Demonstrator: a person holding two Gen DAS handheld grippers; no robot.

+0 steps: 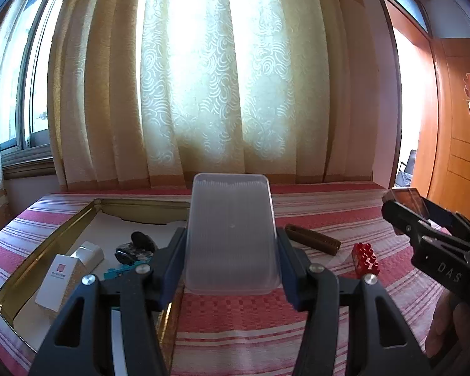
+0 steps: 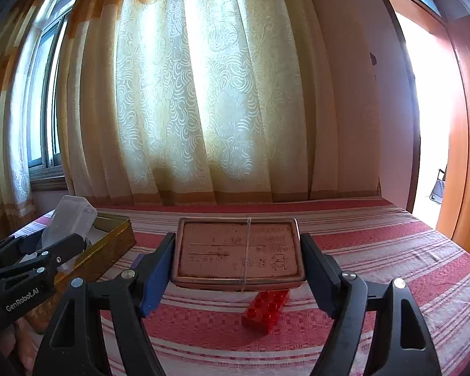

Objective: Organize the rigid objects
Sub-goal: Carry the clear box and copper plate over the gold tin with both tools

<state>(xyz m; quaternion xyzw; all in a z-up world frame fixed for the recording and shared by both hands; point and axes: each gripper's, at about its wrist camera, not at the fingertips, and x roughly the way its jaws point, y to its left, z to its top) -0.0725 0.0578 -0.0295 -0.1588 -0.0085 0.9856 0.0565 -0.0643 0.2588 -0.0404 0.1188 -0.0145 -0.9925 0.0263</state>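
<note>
My left gripper (image 1: 232, 247) is shut on a frosted clear plastic case (image 1: 232, 232), held above the bed beside the gold tin box (image 1: 47, 244). From the right wrist view the same case (image 2: 72, 222) shows over the gold box (image 2: 116, 244). My right gripper (image 2: 238, 257) is shut on a flat brown box (image 2: 238, 250) with a clear lid, held above the red toy brick (image 2: 266, 310). In the left wrist view the right gripper (image 1: 404, 206) holds that brown box (image 1: 407, 199) at the far right. The red brick (image 1: 365, 258) lies on the bedspread.
The gold box holds a white carton (image 1: 59, 279), a small white box (image 1: 89, 252), a dark lump (image 1: 134, 247) and a teal piece (image 1: 119, 272). A brown comb-like bar (image 1: 313, 239) lies on the striped red bedspread (image 1: 235, 319). Curtains hang behind; a wooden door (image 1: 454, 144) stands at right.
</note>
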